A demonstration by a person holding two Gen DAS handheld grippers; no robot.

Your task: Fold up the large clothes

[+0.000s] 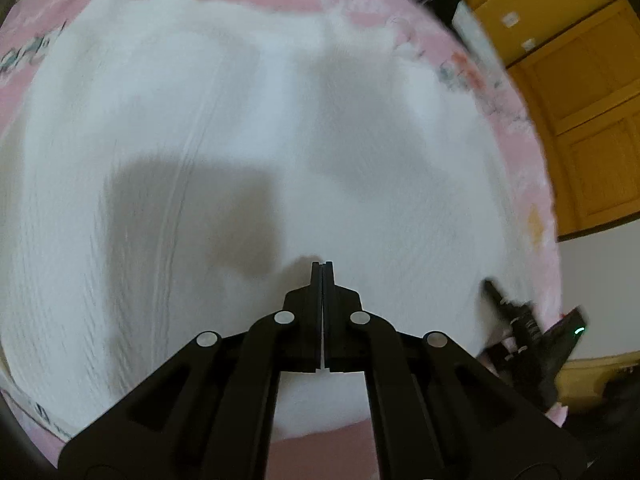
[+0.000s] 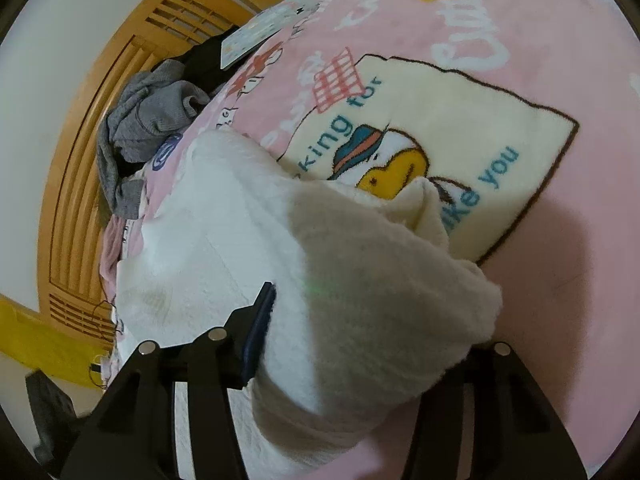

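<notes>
A large white knitted garment (image 1: pixel 240 120) lies spread on a pink printed blanket (image 1: pixel 360 4) and fills most of the left wrist view. My left gripper (image 1: pixel 322 268) is shut and empty, its tips just above the cloth near its front edge. My right gripper (image 1: pixel 490 286) shows at the right edge of that view, reaching onto the garment. In the right wrist view the right gripper (image 2: pixel 340 320) is shut on a thick fold of the white garment (image 2: pixel 360 280). The fold drapes over and hides its right finger; the left finger (image 2: pixel 264 304) shows.
The pink blanket (image 2: pixel 540 280) bears a cream duck panel (image 2: pixel 460 128). A heap of grey and dark clothes (image 2: pixel 148 120) lies by the wooden headboard (image 2: pixel 80 160). A flat white printed board (image 2: pixel 256 36) lies on the blanket's far edge. Yellow wooden cabinets (image 1: pixel 580 120) stand to the right.
</notes>
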